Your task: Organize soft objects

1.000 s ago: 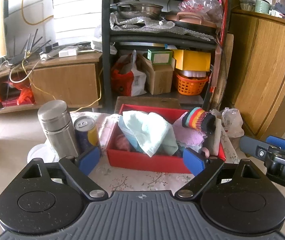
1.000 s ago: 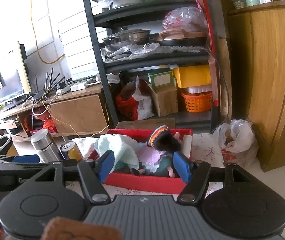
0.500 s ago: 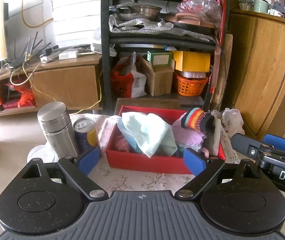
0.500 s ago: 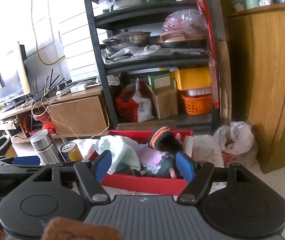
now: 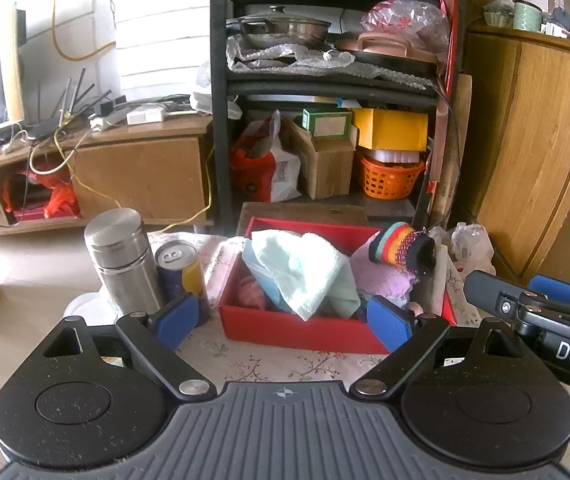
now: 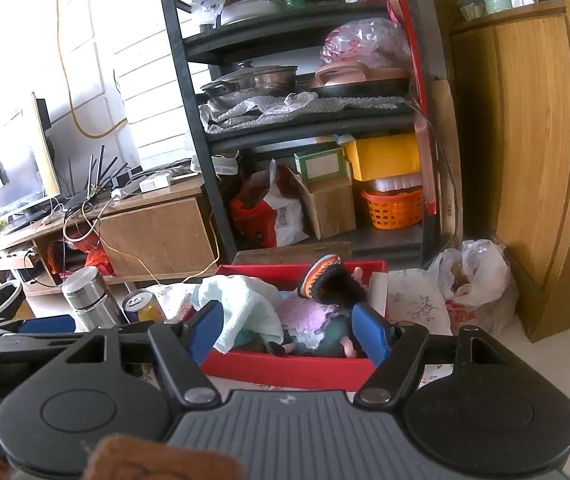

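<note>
— Towels and socks, where do they sit?

— Piled in the red box on the flowered tablecloth. A pale blue towel lies on top and droops toward the near wall without spilling over it in the left view. A purple cloth sits to its right, and a striped sock stands highest, near the far right corner.

— How crowded are the edges?

— On the left, a drink can stands just beside the box, with a steel flask touching or nearly touching the can. On the right, a white plastic bag sits on the floor past the table edge. In front of the box the cloth shows a bare strip.

— And the grippers?

— The left gripper hangs in front of the box, fingers spread wide and holding nothing. The right gripper is likewise spread wide and bare, its pads framing the pile from the near side.
</note>
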The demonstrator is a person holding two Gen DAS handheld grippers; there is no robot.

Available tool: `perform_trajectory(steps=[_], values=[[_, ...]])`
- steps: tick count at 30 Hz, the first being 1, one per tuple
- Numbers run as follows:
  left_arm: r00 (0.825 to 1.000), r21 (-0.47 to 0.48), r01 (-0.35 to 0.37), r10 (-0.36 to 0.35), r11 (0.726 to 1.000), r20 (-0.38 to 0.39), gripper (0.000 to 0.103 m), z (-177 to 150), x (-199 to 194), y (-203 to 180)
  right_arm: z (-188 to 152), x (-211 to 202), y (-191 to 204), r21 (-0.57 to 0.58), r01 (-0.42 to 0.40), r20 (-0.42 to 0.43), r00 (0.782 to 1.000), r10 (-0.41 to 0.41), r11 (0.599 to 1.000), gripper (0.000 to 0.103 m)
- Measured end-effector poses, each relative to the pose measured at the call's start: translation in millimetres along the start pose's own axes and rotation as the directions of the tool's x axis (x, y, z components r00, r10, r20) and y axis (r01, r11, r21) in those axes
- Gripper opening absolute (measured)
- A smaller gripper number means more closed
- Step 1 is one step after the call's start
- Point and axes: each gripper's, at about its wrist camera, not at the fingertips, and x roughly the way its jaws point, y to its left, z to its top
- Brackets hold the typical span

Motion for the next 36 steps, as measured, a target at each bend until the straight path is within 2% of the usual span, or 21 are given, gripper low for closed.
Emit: perform_trajectory(steps=[25,36], values=[[1.000,0.006,-0.011,0.011,1.000,0.005,0.089,-1.0,0.6,1.9,-2.9,1.8,1.1,0.003,0.001,-0.007,1.000,-0.001,1.000,0.043],[0.999,0.021,-0.038,0.037,0.999,0.025,0.089,1.8,-1.4,-0.9,-4.8,1.2,4.4,0.001,-0.004,-0.004,1.000,0.004,1.000,0.043]])
